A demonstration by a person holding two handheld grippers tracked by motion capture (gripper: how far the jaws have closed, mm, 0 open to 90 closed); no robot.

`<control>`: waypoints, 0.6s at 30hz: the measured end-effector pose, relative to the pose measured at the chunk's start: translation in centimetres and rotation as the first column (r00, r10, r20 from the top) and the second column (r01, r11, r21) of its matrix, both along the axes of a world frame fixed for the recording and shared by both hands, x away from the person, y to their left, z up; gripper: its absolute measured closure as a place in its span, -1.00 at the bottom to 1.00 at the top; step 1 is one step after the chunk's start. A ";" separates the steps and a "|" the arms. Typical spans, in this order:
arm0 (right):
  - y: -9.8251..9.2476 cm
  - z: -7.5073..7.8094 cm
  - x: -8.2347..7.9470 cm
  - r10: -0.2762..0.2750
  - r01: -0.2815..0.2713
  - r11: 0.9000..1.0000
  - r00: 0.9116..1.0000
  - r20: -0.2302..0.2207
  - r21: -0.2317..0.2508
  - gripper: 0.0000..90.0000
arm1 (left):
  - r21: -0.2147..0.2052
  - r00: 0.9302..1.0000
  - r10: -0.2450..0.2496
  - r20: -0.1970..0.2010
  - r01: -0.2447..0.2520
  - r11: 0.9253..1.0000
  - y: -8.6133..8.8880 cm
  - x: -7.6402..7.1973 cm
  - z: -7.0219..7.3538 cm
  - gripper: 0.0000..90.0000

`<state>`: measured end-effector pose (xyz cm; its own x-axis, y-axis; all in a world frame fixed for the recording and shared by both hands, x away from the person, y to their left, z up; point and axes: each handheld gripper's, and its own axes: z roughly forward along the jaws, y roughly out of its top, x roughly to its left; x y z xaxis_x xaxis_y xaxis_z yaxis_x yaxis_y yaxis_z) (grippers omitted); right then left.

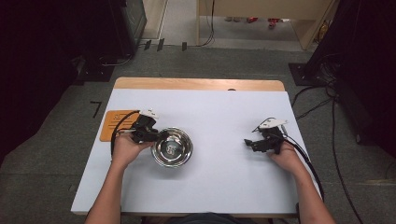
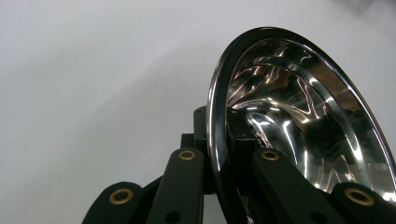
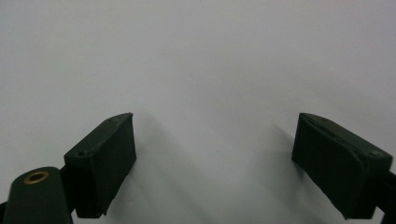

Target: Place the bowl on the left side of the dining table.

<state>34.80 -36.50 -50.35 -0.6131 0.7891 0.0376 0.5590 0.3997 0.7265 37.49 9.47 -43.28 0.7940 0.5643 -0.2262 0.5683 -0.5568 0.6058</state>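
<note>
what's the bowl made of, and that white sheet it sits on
The round silver bowl, clamped at its rim by the left gripper, looks like polished metal, probably stainless steel: its inside mirrors warped reflections. The white sheet looks matte and smooth, perhaps paper or plastic; the look leaves it open. A wooden edge shows beyond it.

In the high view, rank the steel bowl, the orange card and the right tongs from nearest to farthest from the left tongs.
1. Steel bowl: its rim is clamped in the left tongs, on the bowl's left side.
2. Orange card: just left of them, at the table's left edge.
3. Right tongs: across the table, on the right, jaws open.
</note>
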 end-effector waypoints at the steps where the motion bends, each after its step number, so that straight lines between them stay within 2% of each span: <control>1: 0.0 0.0 0.0 0.000 0.000 1.000 1.000 0.000 0.000 -0.71 | 0.001 1.000 0.000 0.001 0.000 1.000 0.0 0.0 0.0 0.93; 18: 0.0 0.0 0.0 0.000 0.000 1.000 1.000 0.000 0.000 -0.71 | -0.008 1.000 0.026 0.003 -0.026 1.000 1.0 0.2 0.2 0.93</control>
